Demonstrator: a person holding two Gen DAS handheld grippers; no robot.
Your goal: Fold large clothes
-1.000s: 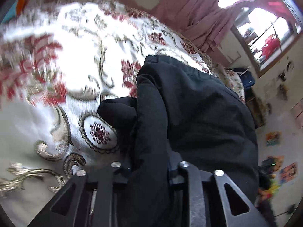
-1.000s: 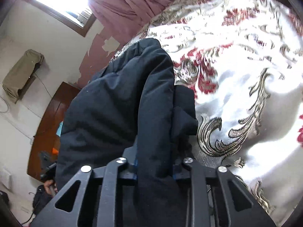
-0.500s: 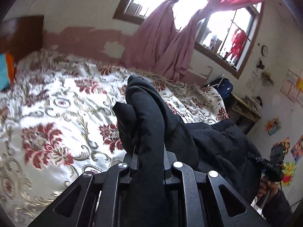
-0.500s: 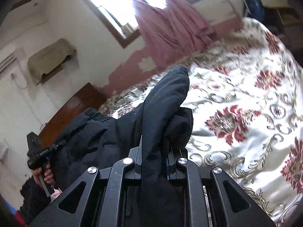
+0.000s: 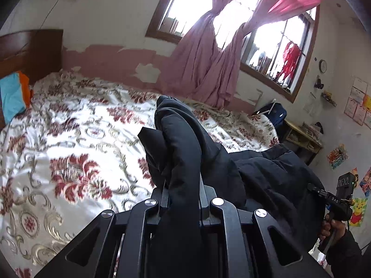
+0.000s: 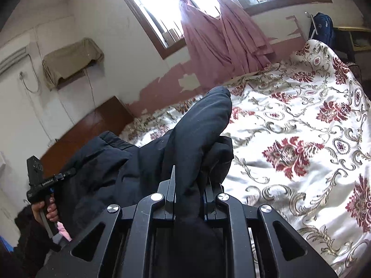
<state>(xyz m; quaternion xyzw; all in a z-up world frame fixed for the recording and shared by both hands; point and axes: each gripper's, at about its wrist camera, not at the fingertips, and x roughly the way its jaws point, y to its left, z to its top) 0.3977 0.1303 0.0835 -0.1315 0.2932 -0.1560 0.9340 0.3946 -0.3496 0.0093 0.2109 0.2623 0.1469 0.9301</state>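
Left gripper [image 5: 183,194]: pinched on a thick bunched fold of the black padded jacket [image 5: 266,176]; cloth fills the gap between the fingers and sticks up past the tips.
Right gripper [image 6: 189,192]: same, clamped on another bunched fold of the jacket; a rounded lump of fabric rises beyond the fingertips.
Jacket position: held up off the bed [image 5: 76,139], strung between the two grippers, the middle sagging in a dark mass.
Cross view, left camera: right gripper seen at far right, a hand [image 5: 330,228] around its handle, jacket hanging just beside it.
Cross view, right camera: left gripper seen at far left, held in a hand [image 6: 47,208], dark sleeve below.
Bed cover: white with red flowers and gold scrolls, rumpled.
Headboard [image 6: 92,127]: dark brown wood.
Pillow [image 5: 11,97]: blue and orange, by the headboard.
Window [image 5: 234,23]: bright, with pink curtains [image 5: 208,64] knotted and hanging.
Wall: pink paint peeling below the window.
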